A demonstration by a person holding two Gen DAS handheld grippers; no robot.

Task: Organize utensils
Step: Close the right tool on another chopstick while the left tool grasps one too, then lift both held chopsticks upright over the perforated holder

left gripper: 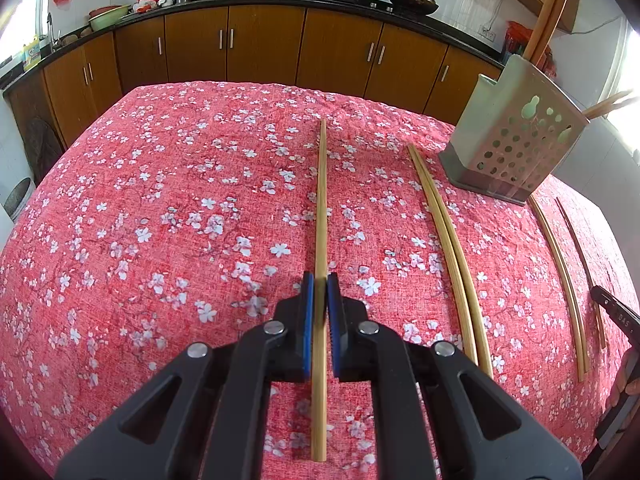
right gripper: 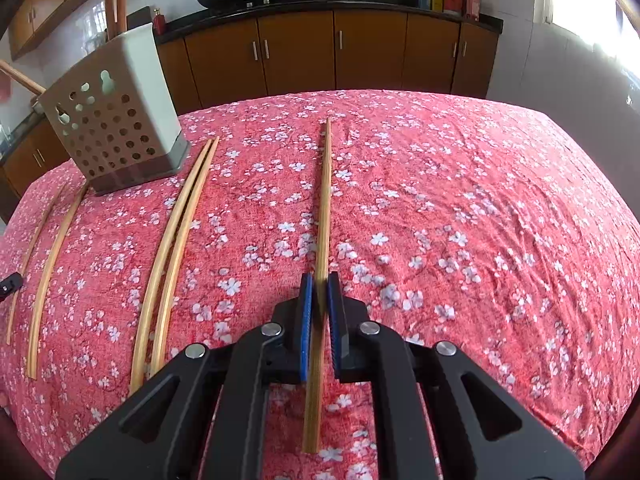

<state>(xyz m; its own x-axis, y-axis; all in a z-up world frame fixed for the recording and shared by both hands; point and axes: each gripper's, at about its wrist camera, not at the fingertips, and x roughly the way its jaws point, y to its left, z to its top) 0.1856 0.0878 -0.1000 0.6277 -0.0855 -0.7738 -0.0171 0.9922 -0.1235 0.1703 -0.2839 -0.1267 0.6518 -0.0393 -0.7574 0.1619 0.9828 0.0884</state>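
Both sets of jaws are clamped, each on its own chopstick: your left gripper pinches a stick that runs straight up the middle of the left view, and your right gripper pinches another stick that does the same in the right view. Each stick passes between the blue pads and out the near side toward the camera.

The table, under its red flowered cloth, fills most of both frames. The holder, a perforated pale box with a few sticks already leaning out of its top, stands at the upper right of the left view and the upper left of the right view. A loose pair lies between the left-held stick and the holder, and further single sticks lie past it at the right edge.

By my reading you are at the grasp step, with both sticks gripped. Whether they have left the cloth I cannot tell. Next you need to lift, tip each stick upright and lower it into the holder's open top, one hand at a time so the grippers do not crowd each other.
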